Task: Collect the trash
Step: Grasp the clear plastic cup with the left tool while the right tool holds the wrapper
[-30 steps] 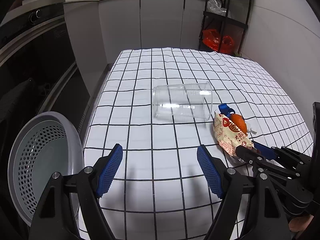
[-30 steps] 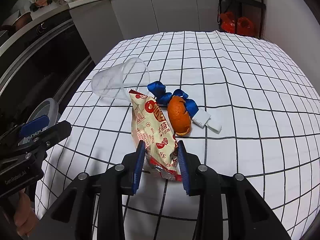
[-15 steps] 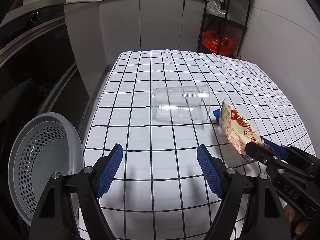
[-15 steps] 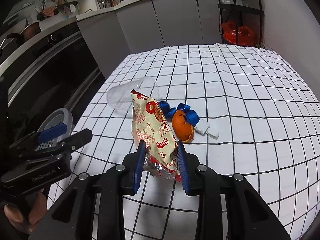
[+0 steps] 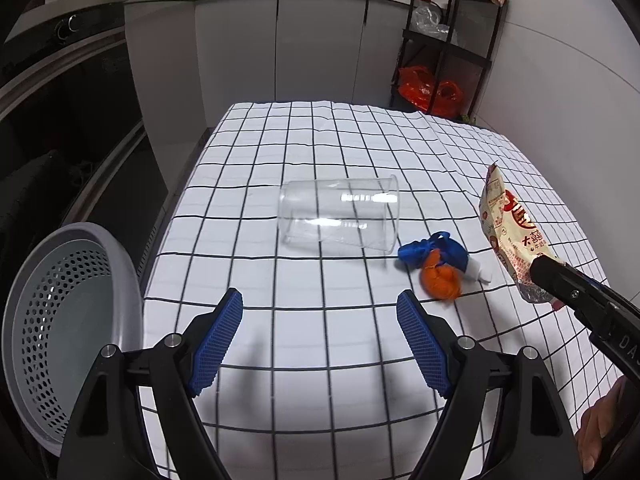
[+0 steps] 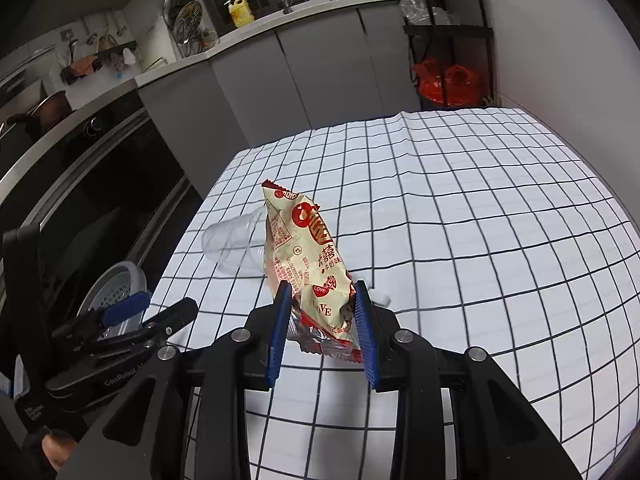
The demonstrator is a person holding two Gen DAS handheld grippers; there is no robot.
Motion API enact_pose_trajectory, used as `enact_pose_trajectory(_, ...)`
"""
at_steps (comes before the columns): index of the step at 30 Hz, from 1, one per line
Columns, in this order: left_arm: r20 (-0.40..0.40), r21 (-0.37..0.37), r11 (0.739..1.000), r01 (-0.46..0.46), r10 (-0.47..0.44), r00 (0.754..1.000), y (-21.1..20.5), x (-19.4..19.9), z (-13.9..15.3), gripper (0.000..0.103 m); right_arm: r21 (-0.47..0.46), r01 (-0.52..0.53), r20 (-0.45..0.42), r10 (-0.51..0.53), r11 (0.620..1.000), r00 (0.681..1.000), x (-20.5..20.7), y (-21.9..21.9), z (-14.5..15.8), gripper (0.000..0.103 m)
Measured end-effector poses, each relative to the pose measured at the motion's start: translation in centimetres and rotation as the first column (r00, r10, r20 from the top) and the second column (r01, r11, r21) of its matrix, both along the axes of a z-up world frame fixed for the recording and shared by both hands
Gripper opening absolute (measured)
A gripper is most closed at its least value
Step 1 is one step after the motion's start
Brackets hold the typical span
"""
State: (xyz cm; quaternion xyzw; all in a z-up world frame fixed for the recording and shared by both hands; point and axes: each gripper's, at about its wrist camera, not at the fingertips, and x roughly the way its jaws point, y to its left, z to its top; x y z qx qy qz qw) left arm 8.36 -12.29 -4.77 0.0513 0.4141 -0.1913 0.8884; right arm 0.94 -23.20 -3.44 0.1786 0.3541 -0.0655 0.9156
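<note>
My right gripper [image 6: 322,294] is shut on the lower end of a cream and red snack wrapper [image 6: 304,248], which hangs lifted above the checked tablecloth [image 5: 320,148]. The left wrist view shows that wrapper [image 5: 508,236] at the right. A clear plastic cup [image 5: 340,220] lies on its side mid-table. Beside it lie a blue scrap [image 5: 424,250], an orange peel [image 5: 440,284] and a small white piece [image 5: 482,276]. My left gripper [image 5: 320,304] hovers over the near cloth, its jaws opening with nothing between them.
A grey perforated basket [image 5: 116,248] sits off the table's left edge, by my left gripper. Dark oven fronts [image 5: 80,92] run along the left. Grey cabinets [image 5: 280,48] and a black shelf rack [image 5: 452,40] with red bags stand behind the table.
My right gripper has risen with the snack wrapper, lifting it off the cloth and uncovering the peel and blue scrap. The left gripper has stayed in place.
</note>
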Motion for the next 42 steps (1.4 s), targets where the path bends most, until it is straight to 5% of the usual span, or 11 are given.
enact_pose_trajectory(12, 0.024, 0.025, 0.999, -0.030, 0.029, 0.999, -4.2, 2.1, -0.9, 0.079, 0.079, 0.046, 0.030, -0.048, 0.996, 0.998, 0.4, -2.9, 0.5, 0.030)
enact_pose_trajectory(29, 0.087, 0.160, 0.974, -0.158, 0.145, 0.986, -8.4, 6.1, -3.2, 0.079, 0.157, 0.032, 0.081, -0.045, 0.987, 0.996, 0.7, -4.0, 1.8, 0.031)
enact_pose_trajectory(34, 0.072, 0.149, 0.974, -0.173, 0.164, 0.984, -8.2, 6.4, -3.3, 0.053, 0.158, 0.029, 0.079, -0.042, 0.987, 0.996, 0.8, -3.9, 1.8, 0.031)
enact_pose_trajectory(39, 0.036, 0.121, 0.978, -0.168, 0.165, 0.986, -7.3, 6.5, -3.3, 0.005, 0.153, 0.027, 0.075, -0.039, 0.988, 0.996, 0.7, -3.9, 1.7, 0.031)
enact_pose_trajectory(42, 0.037, 0.110, 0.978, -0.176, 0.173, 0.984, -6.6, 6.4, -3.1, 0.005, 0.150, 0.024, 0.075, -0.036, 0.988, 0.997, 0.9, -3.7, 1.8, 0.031)
